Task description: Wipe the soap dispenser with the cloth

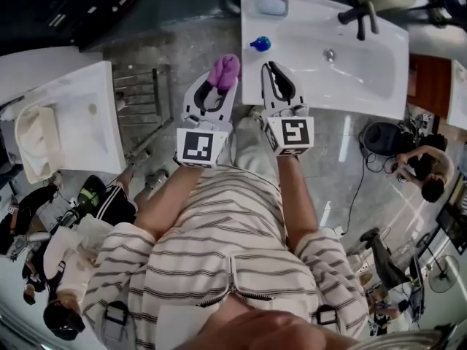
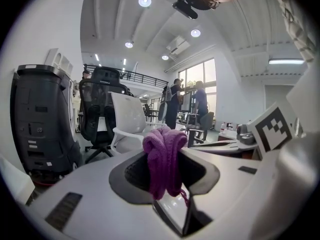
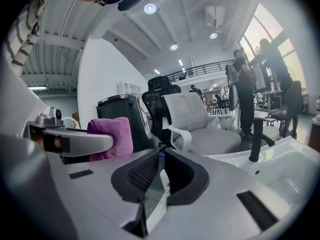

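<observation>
Head view | left gripper (image 1: 219,81) was clamped on the purple cloth (image 1: 225,70), bunched between its jaws | right gripper (image 1: 273,68) had its jaws drawn together, empty | blue-topped soap dispenser (image 1: 260,44) stood on the white sink (image 1: 365,75) at its left edge, just beyond both grippers, touching neither

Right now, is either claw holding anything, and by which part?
The left claw holds the purple cloth, pinched across its bunched folds, a wad poking past the tips. The right claw is shut and empty.

No readable text, label, brand or number on anything in view.
</observation>
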`<state>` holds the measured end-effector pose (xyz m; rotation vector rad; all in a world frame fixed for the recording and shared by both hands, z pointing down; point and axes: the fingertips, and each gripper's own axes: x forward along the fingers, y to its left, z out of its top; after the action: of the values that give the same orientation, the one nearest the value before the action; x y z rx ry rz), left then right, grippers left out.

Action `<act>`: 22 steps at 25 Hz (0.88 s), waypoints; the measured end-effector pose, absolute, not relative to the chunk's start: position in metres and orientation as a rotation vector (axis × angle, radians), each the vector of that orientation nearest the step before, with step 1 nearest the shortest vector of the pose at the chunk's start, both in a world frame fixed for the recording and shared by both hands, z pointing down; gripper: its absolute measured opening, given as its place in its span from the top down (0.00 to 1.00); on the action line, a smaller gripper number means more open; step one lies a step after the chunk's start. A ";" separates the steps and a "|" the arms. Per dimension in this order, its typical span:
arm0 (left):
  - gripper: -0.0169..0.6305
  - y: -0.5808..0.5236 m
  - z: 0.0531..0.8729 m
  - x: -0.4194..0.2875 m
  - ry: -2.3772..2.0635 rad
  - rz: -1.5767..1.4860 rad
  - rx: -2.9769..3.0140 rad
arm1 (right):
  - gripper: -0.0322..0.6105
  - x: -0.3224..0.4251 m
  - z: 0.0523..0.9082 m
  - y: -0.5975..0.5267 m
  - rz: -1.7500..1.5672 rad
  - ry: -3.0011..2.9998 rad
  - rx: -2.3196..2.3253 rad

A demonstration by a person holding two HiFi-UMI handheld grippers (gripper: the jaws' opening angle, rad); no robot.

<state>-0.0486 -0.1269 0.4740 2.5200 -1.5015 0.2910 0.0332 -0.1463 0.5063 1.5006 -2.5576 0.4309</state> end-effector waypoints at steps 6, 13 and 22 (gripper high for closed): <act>0.77 -0.121 0.488 -0.050 -1.501 0.299 2.500 | 0.83 0.026 0.530 -0.156 0.438 -2.528 1.471; 0.77 -0.121 0.495 -0.044 -1.481 0.301 2.517 | 0.73 0.022 0.555 -0.172 0.447 -2.476 1.466; 0.77 -0.116 0.502 -0.038 -1.465 0.300 2.511 | 0.72 0.021 0.572 -0.186 0.357 -2.453 1.417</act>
<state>-0.0382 -0.1158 0.5017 2.5106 -1.4652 0.2999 0.0207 -0.1859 0.5716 1.4174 -2.4533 0.3568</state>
